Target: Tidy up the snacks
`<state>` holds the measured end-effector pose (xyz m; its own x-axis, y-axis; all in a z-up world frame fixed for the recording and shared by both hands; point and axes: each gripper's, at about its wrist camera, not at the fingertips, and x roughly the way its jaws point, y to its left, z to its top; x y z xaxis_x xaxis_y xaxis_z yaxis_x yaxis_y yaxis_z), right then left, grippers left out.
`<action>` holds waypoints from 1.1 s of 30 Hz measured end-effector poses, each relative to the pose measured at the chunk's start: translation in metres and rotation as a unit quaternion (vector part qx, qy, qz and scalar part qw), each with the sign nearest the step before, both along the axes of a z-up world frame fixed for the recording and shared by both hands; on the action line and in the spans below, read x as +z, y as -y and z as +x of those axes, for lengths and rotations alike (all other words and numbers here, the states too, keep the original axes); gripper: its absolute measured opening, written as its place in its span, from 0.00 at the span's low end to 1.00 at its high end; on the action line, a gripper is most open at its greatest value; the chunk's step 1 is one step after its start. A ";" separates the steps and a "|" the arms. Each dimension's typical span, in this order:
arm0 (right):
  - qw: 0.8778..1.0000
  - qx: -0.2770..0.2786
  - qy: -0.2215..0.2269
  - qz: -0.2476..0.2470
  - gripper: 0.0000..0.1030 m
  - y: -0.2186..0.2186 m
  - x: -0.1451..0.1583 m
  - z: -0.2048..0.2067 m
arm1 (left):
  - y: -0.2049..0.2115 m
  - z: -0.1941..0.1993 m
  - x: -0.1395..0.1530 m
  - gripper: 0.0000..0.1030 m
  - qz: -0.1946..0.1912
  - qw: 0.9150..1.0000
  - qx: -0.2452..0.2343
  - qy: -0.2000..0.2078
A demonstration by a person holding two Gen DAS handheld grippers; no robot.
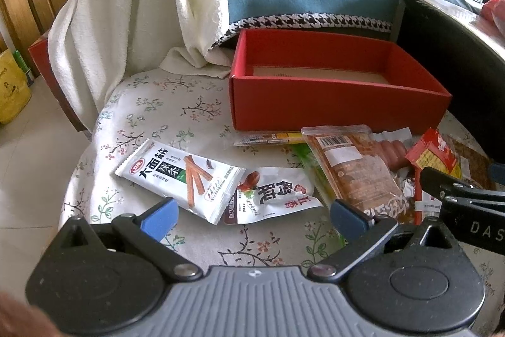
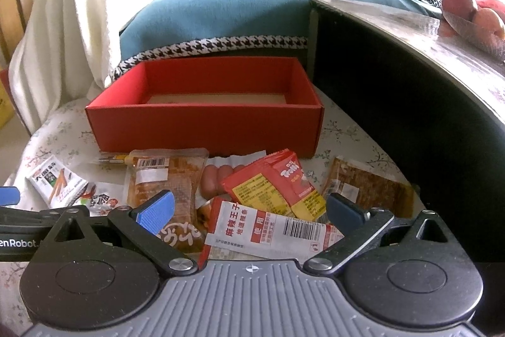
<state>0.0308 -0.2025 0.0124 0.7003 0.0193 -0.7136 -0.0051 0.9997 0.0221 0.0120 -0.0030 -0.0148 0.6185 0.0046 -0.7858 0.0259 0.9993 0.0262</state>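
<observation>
Several snacks (image 2: 274, 191) before right hand-held gripper (image 2: 249, 210).

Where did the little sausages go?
The sausages lie in the snack pile in front of the red box, tucked between the orange see-through packet and the red Trolli packet, in the right wrist view.

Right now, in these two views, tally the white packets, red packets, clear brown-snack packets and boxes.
White packets: 2
Red packets: 2
Clear brown-snack packets: 2
Red box: 1
Total: 7
</observation>
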 end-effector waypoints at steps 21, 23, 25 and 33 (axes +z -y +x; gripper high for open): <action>1.000 0.003 -0.011 -0.003 1.00 0.000 -0.004 0.001 | 0.001 0.001 -0.001 0.95 0.002 1.000 0.000 -0.001; 1.000 0.004 -0.011 -0.004 1.00 0.000 -0.004 0.001 | 0.002 0.000 -0.001 0.95 0.002 1.000 -0.001 -0.001; 1.000 0.004 -0.012 -0.004 1.00 -0.001 -0.004 0.001 | 0.002 0.001 -0.001 0.95 0.002 1.000 -0.002 -0.001; 1.000 0.007 -0.022 0.002 1.00 -0.001 -0.006 0.003 | 0.002 0.001 0.000 0.95 0.004 1.000 -0.002 -0.001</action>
<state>0.0340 -0.2019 0.0062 0.6686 0.0312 -0.7429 -0.0177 0.9995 0.0260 0.0135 -0.0051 -0.0152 0.6170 0.0084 -0.7869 0.0301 0.9990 0.0343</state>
